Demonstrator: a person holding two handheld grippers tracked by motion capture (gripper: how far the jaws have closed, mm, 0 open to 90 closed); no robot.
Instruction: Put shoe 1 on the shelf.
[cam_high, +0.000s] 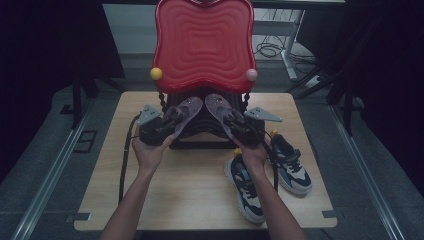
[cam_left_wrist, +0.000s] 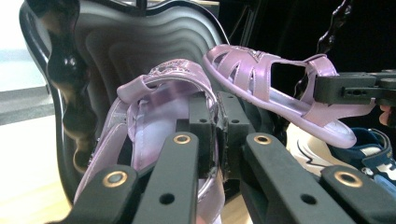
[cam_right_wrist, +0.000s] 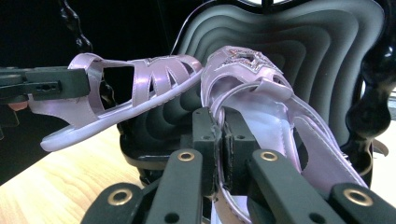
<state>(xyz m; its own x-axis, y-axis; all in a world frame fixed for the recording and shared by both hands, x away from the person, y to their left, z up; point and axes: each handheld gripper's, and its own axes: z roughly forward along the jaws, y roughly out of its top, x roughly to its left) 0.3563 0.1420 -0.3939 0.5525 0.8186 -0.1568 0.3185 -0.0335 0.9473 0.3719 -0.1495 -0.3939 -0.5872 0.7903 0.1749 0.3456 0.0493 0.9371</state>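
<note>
Two lilac sandals are held side by side over the black seat (cam_high: 199, 134) of a small chair. My left gripper (cam_high: 171, 120) is shut on the heel end of the left sandal (cam_high: 186, 111). In the left gripper view its jaws (cam_left_wrist: 218, 137) pinch the side strap of that sandal (cam_left_wrist: 156, 105). My right gripper (cam_high: 231, 120) is shut on the right sandal (cam_high: 216, 106). The right gripper view has its jaws (cam_right_wrist: 218, 149) clamped on the strap of the star-decorated sandal (cam_right_wrist: 273, 105). The toes of both sandals point toward the chair back and nearly meet.
The chair's red wavy back (cam_high: 202, 45) rises behind the seat, with a yellow knob (cam_high: 156, 73) and a pink knob (cam_high: 251, 74) at its lower corners. Two navy-and-white sneakers (cam_high: 247, 189) (cam_high: 294, 164) lie on the wooden table (cam_high: 190, 190) at the front right.
</note>
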